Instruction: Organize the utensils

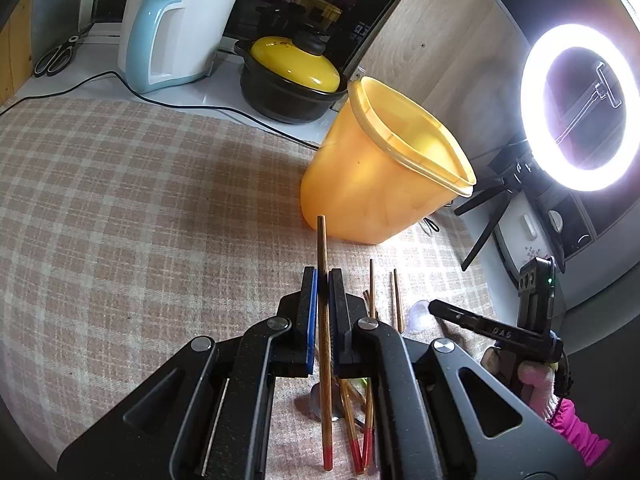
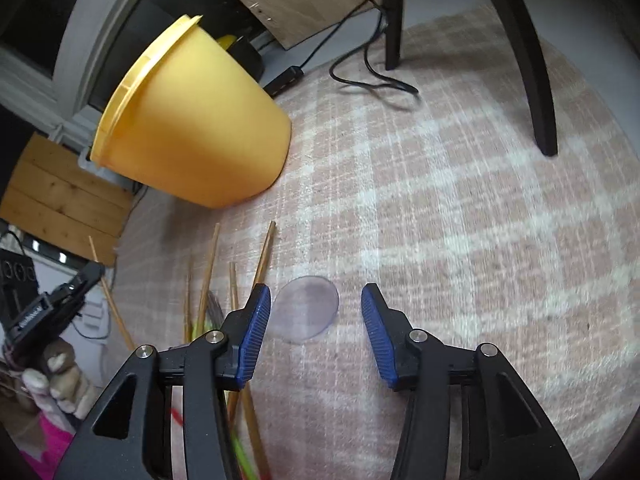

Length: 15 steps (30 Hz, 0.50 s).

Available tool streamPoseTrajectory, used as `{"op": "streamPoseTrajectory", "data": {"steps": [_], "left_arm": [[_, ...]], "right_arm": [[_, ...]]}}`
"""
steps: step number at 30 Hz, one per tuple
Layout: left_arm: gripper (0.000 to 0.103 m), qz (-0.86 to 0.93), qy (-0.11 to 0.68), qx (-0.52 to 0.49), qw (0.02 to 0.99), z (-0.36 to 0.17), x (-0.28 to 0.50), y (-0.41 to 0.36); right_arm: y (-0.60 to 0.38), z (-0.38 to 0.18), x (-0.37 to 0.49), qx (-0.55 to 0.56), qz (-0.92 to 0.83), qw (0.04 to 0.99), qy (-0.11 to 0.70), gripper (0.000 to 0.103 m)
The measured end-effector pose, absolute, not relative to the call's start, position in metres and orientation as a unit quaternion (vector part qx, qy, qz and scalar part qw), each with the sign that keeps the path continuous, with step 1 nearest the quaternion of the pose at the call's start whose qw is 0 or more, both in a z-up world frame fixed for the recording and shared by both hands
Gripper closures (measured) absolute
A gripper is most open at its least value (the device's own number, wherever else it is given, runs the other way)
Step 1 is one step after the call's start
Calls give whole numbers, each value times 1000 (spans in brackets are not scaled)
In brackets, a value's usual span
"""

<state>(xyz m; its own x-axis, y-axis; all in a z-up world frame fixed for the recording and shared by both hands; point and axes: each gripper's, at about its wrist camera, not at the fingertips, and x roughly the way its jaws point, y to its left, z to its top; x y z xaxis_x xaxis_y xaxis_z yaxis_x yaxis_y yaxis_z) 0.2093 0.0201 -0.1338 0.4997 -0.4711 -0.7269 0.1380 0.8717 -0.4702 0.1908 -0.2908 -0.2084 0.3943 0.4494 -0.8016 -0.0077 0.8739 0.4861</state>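
Note:
My left gripper (image 1: 323, 276) is shut on a wooden chopstick (image 1: 322, 264) with a red end, held above the checked cloth and pointing toward the yellow plastic container (image 1: 376, 176). Several more chopsticks (image 1: 370, 412) and a metal spoon bowl (image 1: 320, 400) lie below it. My right gripper (image 2: 316, 300) is open and empty, low over a clear round plastic spoon bowl (image 2: 308, 308). Loose chopsticks (image 2: 264, 252) lie left of its left finger. The container (image 2: 192, 128) stands beyond them. The left gripper (image 2: 52, 304) with its chopstick shows at the far left.
A black pot with a yellow lid (image 1: 288, 76) and a white-and-blue electric kettle (image 1: 172, 32) stand behind the cloth, with scissors (image 1: 56, 56) at far left. A ring light (image 1: 580, 108) on a tripod (image 2: 536, 80) stands right. Cables (image 2: 372, 76) trail on the cloth.

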Motion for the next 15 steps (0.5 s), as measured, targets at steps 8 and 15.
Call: {"op": "streamPoseTrajectory", "data": {"steps": [8, 15], "left_arm": [[100, -173, 468, -181, 848, -133, 207, 24], [100, -148, 445, -166, 868, -107, 195, 32]], "right_arm": [[-243, -205, 190, 64, 135, 832, 535, 95], [-259, -197, 194, 122, 150, 827, 528, 100]]}}
